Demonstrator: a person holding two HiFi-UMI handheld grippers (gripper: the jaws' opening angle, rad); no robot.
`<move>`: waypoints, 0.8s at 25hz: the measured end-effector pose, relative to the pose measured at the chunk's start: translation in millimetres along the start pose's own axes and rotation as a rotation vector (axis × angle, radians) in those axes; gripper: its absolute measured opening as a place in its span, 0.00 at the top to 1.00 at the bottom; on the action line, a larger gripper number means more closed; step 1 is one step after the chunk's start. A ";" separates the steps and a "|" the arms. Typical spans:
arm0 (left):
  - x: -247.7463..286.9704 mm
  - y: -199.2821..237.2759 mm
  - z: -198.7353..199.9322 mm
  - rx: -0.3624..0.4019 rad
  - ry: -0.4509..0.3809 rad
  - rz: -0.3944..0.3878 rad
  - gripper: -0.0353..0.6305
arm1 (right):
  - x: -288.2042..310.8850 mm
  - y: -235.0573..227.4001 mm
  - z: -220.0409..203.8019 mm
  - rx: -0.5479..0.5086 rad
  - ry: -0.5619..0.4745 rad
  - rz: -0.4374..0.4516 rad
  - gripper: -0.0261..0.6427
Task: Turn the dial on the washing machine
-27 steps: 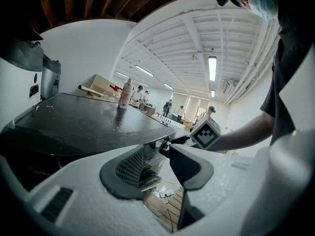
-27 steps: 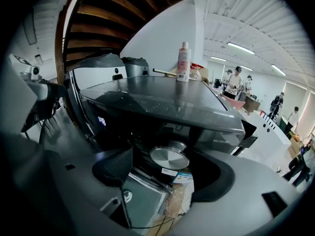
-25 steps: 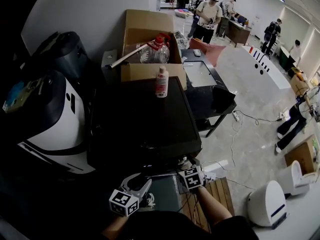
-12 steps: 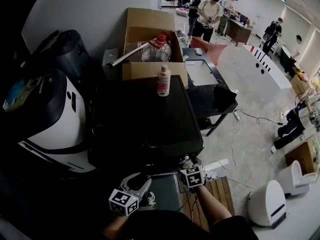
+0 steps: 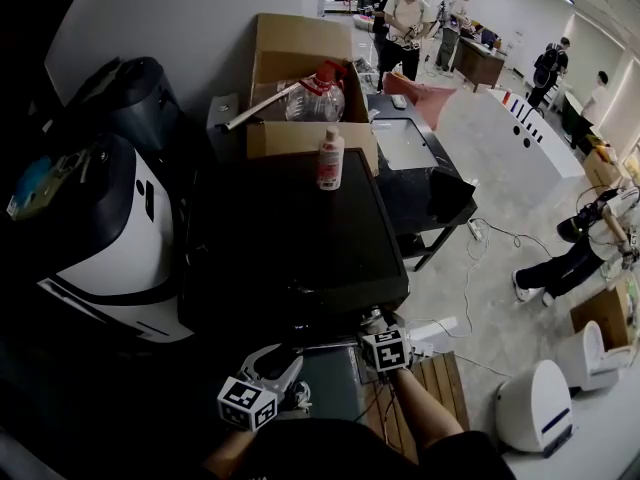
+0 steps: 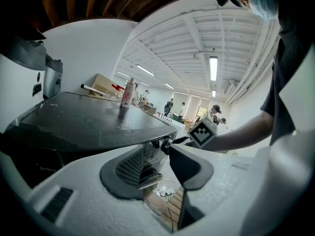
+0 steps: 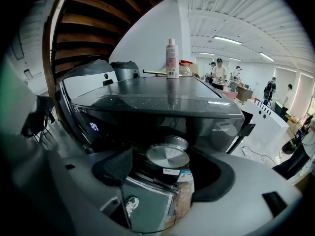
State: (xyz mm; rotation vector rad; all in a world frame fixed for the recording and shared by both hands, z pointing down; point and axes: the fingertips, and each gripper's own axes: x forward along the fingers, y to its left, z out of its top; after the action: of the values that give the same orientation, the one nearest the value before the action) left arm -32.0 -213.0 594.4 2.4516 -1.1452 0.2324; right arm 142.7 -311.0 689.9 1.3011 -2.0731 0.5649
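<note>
Round brushed-metal dial [image 7: 168, 156]: sits on the dark front panel of the black glossy-topped washing machine [image 5: 290, 238], below the overhanging lid edge. In the right gripper view it lies centred between the jaws.

Right gripper [image 7: 163, 157]: jaws spread, one either side of the dial. A narrow gap shows on the left side; contact on the right side cannot be made out. In the head view it is at the washer's front edge, near the right corner.

Left gripper [image 6: 158, 160]: jaws apart, nothing held. It is low, just beside the right one and short of the washer front, and aimed across that front. The right gripper's marker cube shows past its tips.

On the washer lid, far edge: white plastic bottle with pink label [image 5: 330, 160], upright.

Behind the bottle: open brown cardboard box [image 5: 300, 68], holding a clear plastic jug with red cap [image 5: 318, 93].

Left of the washer: white-and-black rounded appliance [image 5: 115, 238].

Right of the washer, on the floor: wooden slatted pallet [image 5: 432, 388].

Far end of the hall: several people standing [image 5: 400, 13] at tables.
</note>
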 end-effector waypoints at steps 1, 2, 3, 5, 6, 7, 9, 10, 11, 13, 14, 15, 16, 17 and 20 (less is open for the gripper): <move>-0.6 0.2 0.2 0.001 0.000 0.001 0.71 | -0.1 -0.1 0.3 0.001 0.000 -0.002 0.45; -1.1 0.5 0.4 0.002 -0.001 0.002 0.71 | -0.2 -0.1 0.6 0.003 -0.001 -0.003 0.45; -1.7 0.9 0.4 0.002 -0.002 0.003 0.71 | -0.3 0.0 0.5 0.006 -0.001 -0.003 0.45; -2.9 1.6 0.2 0.001 -0.004 0.006 0.71 | -0.8 -0.3 -0.4 0.009 0.000 -0.003 0.45; -3.4 1.7 0.5 0.001 -0.004 0.007 0.71 | -1.4 -0.6 -0.4 0.009 -0.001 -0.004 0.45; -3.8 1.6 1.0 0.001 -0.004 0.008 0.71 | -2.4 -0.9 0.1 0.009 -0.002 -0.005 0.45; -4.1 1.1 2.3 0.002 -0.007 0.008 0.71 | -5.2 -1.1 2.1 0.011 -0.008 -0.008 0.45; -4.2 0.7 2.8 0.002 -0.008 0.008 0.71 | -7.0 -0.8 3.2 0.013 -0.012 -0.009 0.45; -4.5 0.3 3.0 0.003 -0.009 0.008 0.71 | -9.0 -0.4 4.1 0.016 -0.018 -0.011 0.45; -5.0 -1.3 3.1 0.004 -0.010 0.008 0.71 | -14.1 0.5 5.8 0.022 -0.032 -0.012 0.46; -5.1 -2.4 3.2 0.004 -0.012 0.008 0.71 | -17.0 1.1 6.8 0.025 -0.040 -0.012 0.46; -5.2 -3.7 3.3 0.004 -0.014 0.008 0.71 | -20.4 1.7 8.2 0.027 -0.048 -0.011 0.46; -5.3 -5.1 3.4 0.004 -0.016 0.008 0.71 | -24.1 2.6 9.9 0.029 -0.058 -0.009 0.46; -5.7 -6.8 3.4 0.004 -0.018 0.007 0.71 | -28.2 3.7 11.6 0.031 -0.068 -0.007 0.47; -8.2 -12.6 3.5 0.005 -0.025 0.008 0.71 | -42.5 7.9 16.2 0.038 -0.102 -0.001 0.47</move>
State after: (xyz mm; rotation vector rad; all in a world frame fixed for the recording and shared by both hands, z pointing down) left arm -27.8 -201.7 584.7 2.4616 -1.1659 0.2080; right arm 144.8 -290.8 648.4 1.3790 -2.1537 0.5501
